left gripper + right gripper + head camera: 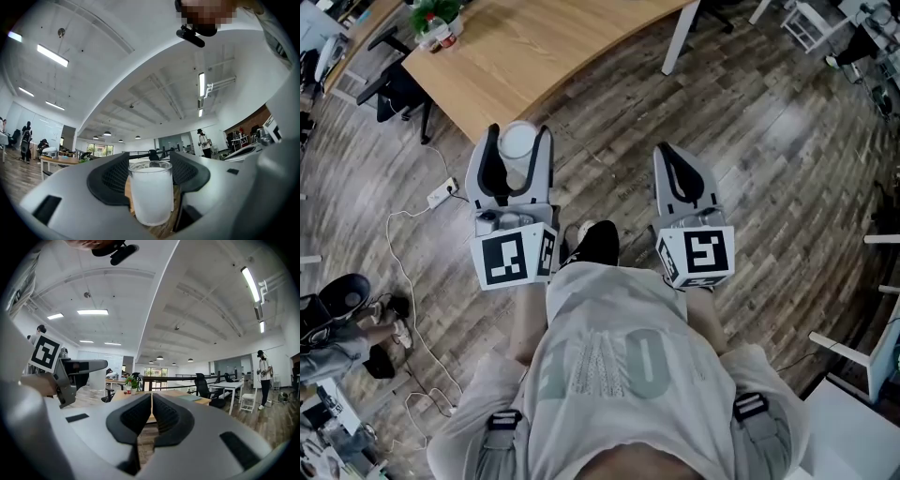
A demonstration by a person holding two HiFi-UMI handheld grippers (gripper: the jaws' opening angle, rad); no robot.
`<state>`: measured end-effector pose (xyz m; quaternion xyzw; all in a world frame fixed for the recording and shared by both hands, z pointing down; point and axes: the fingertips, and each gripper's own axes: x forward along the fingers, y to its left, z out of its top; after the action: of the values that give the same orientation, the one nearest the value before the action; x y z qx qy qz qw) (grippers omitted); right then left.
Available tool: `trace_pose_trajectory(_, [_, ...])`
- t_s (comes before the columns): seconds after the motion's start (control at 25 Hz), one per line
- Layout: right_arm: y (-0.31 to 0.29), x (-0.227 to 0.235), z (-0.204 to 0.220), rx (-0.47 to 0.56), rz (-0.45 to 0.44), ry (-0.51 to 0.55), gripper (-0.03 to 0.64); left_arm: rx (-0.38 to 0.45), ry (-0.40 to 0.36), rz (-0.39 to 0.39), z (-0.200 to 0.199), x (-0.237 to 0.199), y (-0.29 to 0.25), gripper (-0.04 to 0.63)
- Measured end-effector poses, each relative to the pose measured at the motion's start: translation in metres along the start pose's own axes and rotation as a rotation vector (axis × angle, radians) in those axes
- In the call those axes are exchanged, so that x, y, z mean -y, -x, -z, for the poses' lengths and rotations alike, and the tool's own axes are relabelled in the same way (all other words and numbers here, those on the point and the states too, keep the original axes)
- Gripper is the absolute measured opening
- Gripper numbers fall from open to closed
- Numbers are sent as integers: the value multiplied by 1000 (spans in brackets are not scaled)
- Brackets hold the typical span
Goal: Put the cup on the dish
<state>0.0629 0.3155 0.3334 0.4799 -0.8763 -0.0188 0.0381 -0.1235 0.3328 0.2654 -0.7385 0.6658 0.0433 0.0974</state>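
Note:
A frosted white cup [517, 143] [150, 192] stands upright between the jaws of my left gripper [517, 150] [149, 174], which is shut on it and held level above the floor. The cup's open rim faces up. My right gripper [680, 178] [152, 416] is beside it to the right, shut with nothing between its jaws. Both point toward a wooden table [534, 47] ahead. No dish shows in any view.
A plant and bottles [436, 23] stand at the table's far left corner. A dark chair [394, 94] sits at the table's left. A power strip and white cable [441, 194] lie on the wood floor. More desks, chairs [206, 387] and people [263, 378] fill the office behind.

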Motion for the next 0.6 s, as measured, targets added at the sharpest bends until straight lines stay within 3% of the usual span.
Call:
trace_pose_trajectory(0.32, [-8,34,-1,21,37,-6,26,24,10,22,1,8,-31,276])
trace_pose_trajectory(0.6, [-39,53,9,21,58,-45,26,4,19,82,32,14,-76,275])
